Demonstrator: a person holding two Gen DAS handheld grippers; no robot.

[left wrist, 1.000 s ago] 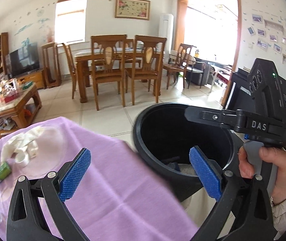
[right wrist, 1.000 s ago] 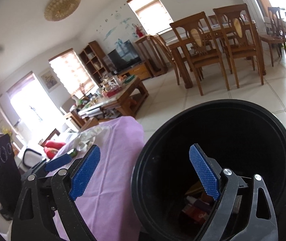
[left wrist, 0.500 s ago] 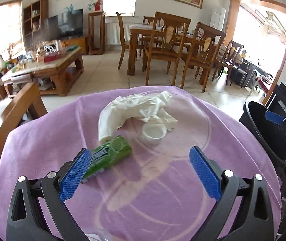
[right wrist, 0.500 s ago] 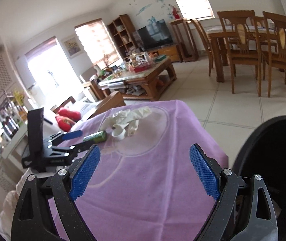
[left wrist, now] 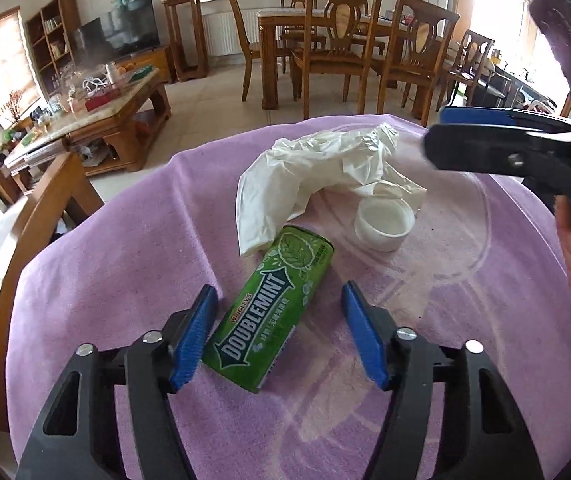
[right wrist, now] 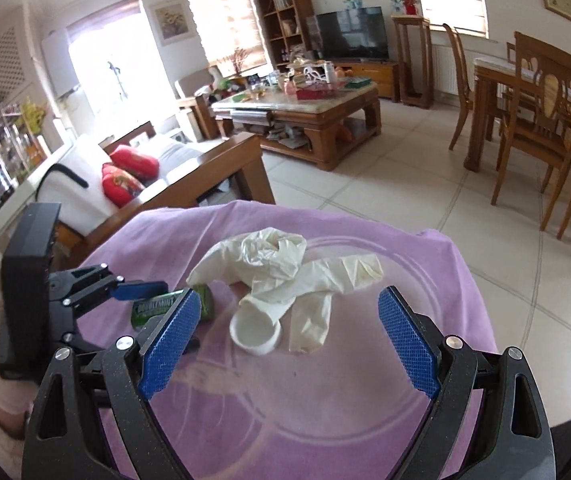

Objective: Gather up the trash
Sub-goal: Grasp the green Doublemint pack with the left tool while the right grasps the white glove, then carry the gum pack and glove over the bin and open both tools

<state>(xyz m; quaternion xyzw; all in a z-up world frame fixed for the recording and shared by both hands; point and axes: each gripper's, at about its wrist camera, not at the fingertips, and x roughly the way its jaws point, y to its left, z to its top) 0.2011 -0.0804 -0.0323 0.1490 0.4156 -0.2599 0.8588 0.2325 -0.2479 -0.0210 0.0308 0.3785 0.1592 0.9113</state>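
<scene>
Honestly the pickup was still mostly ahead of me at this point. Three bits of trash were sitting on the purple cloth (left wrist: 133, 240) covering the round table: a green Doublemint gum pack (left wrist: 273, 316), a crumpled white glove (left wrist: 317, 176) and a small white cap (left wrist: 384, 224). No bin showed in either view, so I couldn't tell what was already binned.

My left gripper (left wrist: 281, 336) was straddling the gum pack with its jaws just narrowing. The left pad looked right against the pack's near corner, the right pad was clearly apart from it, so nothing clamped yet. My right gripper (right wrist: 301, 340) was spread wide and empty, aimed at the cap and glove.

From the left camera, the gum pack lay flat on its side, running from about 7 o'clock up toward 1 o'clock, label up, far end tucked just under the glove's edge. The cap sat at about 2 o'clock from the pack, open side up. The glove was the floppy one, draped across the back at 12.
</scene>
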